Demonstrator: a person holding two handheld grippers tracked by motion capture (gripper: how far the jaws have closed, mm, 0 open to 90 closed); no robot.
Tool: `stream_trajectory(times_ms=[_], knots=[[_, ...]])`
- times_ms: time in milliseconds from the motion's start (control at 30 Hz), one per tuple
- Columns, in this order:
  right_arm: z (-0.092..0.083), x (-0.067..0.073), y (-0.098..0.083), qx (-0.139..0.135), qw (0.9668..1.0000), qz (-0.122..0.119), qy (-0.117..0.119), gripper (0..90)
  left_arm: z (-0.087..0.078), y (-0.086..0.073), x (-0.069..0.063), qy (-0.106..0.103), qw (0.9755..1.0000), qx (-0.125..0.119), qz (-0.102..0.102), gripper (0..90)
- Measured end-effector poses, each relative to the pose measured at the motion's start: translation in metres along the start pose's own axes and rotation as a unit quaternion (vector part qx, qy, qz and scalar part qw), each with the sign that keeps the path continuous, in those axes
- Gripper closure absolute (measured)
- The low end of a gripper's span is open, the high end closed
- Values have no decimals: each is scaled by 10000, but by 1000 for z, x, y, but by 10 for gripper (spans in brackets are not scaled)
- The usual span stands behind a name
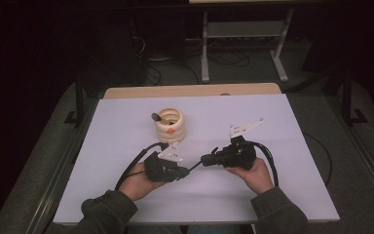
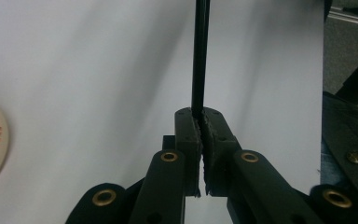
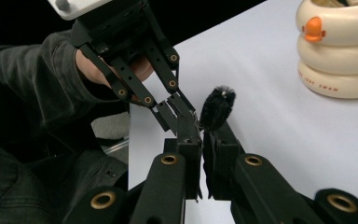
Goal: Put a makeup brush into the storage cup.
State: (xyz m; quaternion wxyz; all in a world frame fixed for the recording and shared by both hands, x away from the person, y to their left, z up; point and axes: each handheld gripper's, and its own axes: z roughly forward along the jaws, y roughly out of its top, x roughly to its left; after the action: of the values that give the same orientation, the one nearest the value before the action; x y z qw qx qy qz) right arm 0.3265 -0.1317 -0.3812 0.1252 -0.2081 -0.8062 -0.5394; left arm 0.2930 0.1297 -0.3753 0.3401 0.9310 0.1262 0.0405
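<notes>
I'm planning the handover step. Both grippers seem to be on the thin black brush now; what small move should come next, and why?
Probably open the left gripper: the brush is already clamped in the right gripper too, so it can be carried to the cream holder.

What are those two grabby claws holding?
Both hold one thin black brush. The left gripper pinches its thin handle end; the right gripper clamps just below the fuzzy tip.

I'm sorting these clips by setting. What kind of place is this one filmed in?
Probably a lab or recording workspace, not a home: a white-covered table stands alone on grey carpet, loose cables trail beneath a metal-framed bench behind, and the surroundings are dark.
</notes>
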Motion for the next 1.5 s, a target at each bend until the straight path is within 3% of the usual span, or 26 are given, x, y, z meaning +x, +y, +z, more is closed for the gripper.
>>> stream_trajectory(times_ms=[133,200,333,567,733,933,1067,1300,1500], knots=[[2,2,1,120,9999,-66,19,849,4,0,0,-118,9999,27,-53,840],[3,3,1,191,9998,-85,-17,849,4,1,0,-181,9998,13,-122,772],[6,5,5,381,9990,-229,-79,849,5,3,0,-227,9997,30,-118,728],[19,16,16,746,9959,-497,-98,849,3,11,-3,-267,9996,26,-23,744],[27,21,20,945,9934,-634,-142,849,0,13,-4,-290,9995,-40,-79,792],[28,25,23,922,9928,-740,-177,837,-3,14,-2,-307,9994,-134,-124,850],[23,24,23,747,9942,-723,-269,710,-6,14,3,-237,9996,-88,-121,853],[17,23,17,633,9945,-674,-494,615,-9,12,9,-168,9982,-298,-496,854],[10,22,11,571,9945,-597,-646,571,-12,10,16,-142,9971,-365,-646,854]])
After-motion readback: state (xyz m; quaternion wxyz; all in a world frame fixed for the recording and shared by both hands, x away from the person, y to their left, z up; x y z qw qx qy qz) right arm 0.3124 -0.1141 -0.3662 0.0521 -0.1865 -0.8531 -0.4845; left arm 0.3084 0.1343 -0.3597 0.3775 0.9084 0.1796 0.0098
